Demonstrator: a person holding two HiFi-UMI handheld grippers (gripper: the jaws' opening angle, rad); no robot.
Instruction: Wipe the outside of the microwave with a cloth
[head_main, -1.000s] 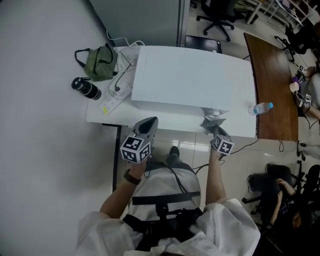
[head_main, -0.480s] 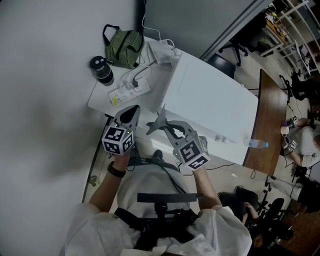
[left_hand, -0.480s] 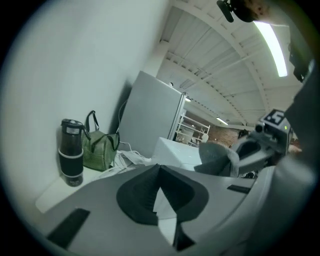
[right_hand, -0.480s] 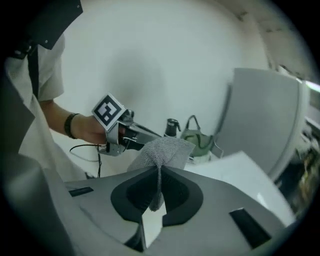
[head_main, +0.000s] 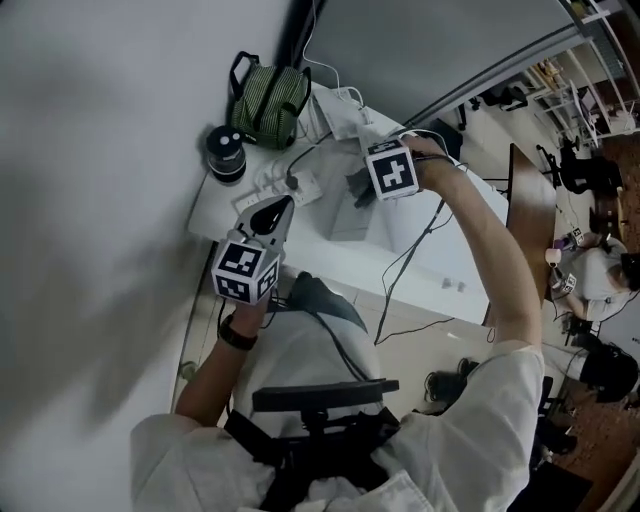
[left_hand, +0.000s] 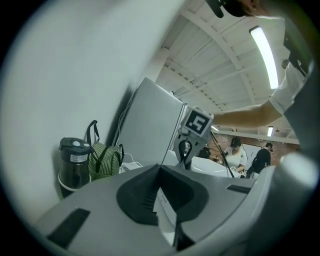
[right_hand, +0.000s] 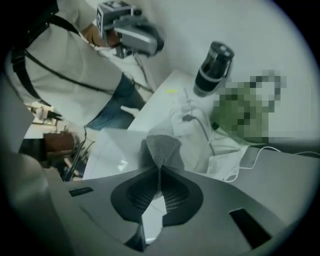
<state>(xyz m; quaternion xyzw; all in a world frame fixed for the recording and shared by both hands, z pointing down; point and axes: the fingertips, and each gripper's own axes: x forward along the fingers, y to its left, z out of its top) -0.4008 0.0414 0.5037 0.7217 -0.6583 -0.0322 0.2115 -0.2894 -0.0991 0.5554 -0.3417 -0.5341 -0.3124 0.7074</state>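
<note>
The white microwave (head_main: 440, 262) stands on a white table (head_main: 213, 218); its pale side panel (left_hand: 147, 125) fills the middle of the left gripper view. My right gripper (head_main: 360, 186) reaches across to the microwave's left side, shut on a grey mesh cloth (right_hand: 161, 145) that fans out past the jaw tips. In the head view that cloth is mostly hidden under the gripper. My left gripper (head_main: 272, 215) hovers at the table's near left edge, shut with nothing in it. The right gripper's marker cube (left_hand: 197, 122) shows beyond it.
Left of the microwave lie a white power strip (head_main: 290, 180) with cables, a black flask (head_main: 226, 152) and a green striped bag (head_main: 265, 105) against the grey wall. A brown desk (head_main: 525, 200) and seated people are at the far right.
The right gripper has carried the cloth from the microwave's front round to its left side, farther from me. The head view has swung left. The left gripper has stayed near the table edge.
</note>
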